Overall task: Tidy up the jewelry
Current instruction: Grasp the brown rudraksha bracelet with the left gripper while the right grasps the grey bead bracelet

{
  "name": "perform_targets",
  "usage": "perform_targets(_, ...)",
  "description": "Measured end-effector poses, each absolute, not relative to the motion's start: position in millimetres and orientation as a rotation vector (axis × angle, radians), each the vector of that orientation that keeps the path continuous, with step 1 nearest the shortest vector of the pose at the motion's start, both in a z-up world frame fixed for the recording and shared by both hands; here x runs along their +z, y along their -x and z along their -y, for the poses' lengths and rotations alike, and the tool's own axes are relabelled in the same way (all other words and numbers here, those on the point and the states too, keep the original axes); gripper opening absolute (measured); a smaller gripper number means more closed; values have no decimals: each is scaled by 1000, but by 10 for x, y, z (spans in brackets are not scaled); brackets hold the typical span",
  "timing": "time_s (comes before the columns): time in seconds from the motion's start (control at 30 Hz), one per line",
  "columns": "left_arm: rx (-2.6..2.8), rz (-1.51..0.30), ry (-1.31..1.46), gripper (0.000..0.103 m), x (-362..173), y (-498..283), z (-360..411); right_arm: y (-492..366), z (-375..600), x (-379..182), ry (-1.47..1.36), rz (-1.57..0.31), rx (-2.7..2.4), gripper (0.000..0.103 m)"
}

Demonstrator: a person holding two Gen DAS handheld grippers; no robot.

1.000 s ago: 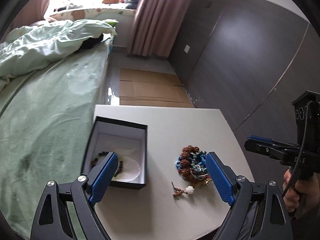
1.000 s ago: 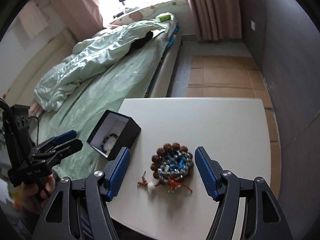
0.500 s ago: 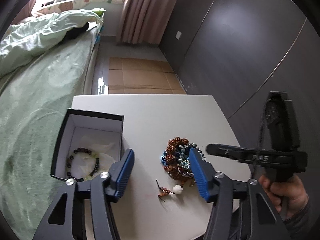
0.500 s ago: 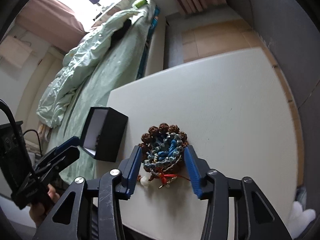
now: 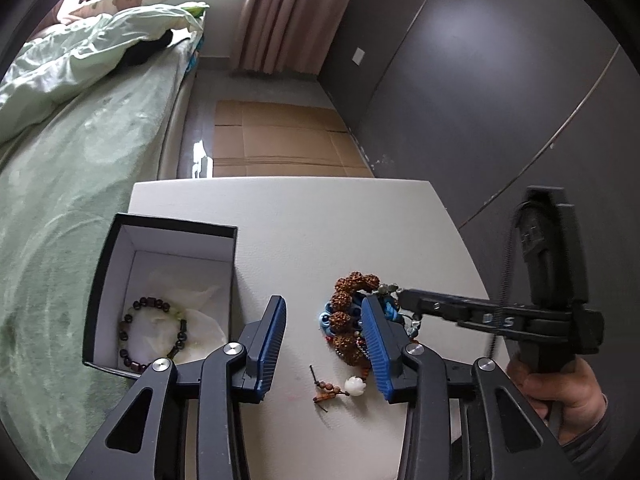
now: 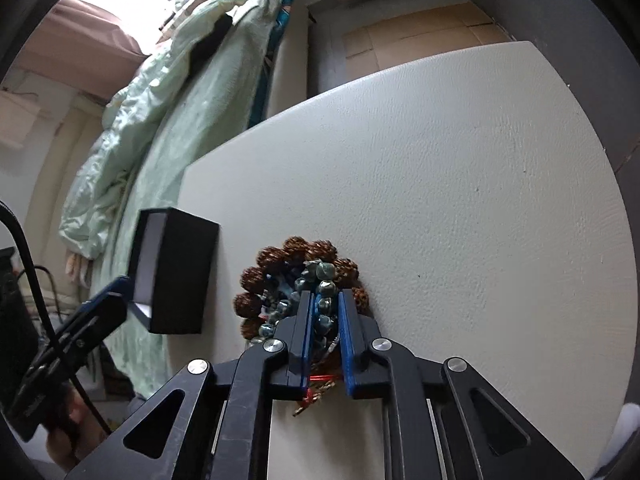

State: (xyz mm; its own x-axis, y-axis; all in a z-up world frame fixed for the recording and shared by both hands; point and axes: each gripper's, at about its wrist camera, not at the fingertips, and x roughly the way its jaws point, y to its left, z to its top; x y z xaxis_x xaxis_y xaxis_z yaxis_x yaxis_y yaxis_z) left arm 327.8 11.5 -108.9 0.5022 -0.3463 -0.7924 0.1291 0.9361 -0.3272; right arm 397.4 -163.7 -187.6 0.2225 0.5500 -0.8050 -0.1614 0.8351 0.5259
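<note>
A heap of bracelets (image 5: 349, 320) lies on the white table (image 5: 304, 224): big brown seed beads, blue cord and grey-green beads. It also shows in the right wrist view (image 6: 296, 280). My right gripper (image 6: 325, 300) is down in the heap, jaws nearly closed around the grey-green bead bracelet (image 6: 326, 286); in the left wrist view it (image 5: 404, 300) reaches in from the right. My left gripper (image 5: 324, 320) is open above the table, its right finger over the heap. An open black box (image 5: 168, 292) holds a dark bead bracelet (image 5: 154, 334).
A small loose tassel with a white bead (image 5: 340, 390) lies near the table's front edge. A bed with a green cover (image 5: 72, 184) runs along the left of the table. A dark wall (image 5: 480, 100) stands on the right. Cardboard (image 5: 280, 140) covers the floor beyond.
My right gripper has dropped onto the heap and narrowed from wide open to nearly closed around the grey-green beads. My left gripper has narrowed and shifted toward the heap.
</note>
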Motion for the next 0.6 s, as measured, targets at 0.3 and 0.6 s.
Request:
perform_targets(0.3, -325, -1045, 215, 41, -1145, -3439, 126, -3830, 1867, -1549, -437, -1155, 561, 11)
perform_targets(0.6, -334, -1110, 170, 41, -1348, -3618, 360, -3689, 2108, -1326, -461, -1079, 541, 11)
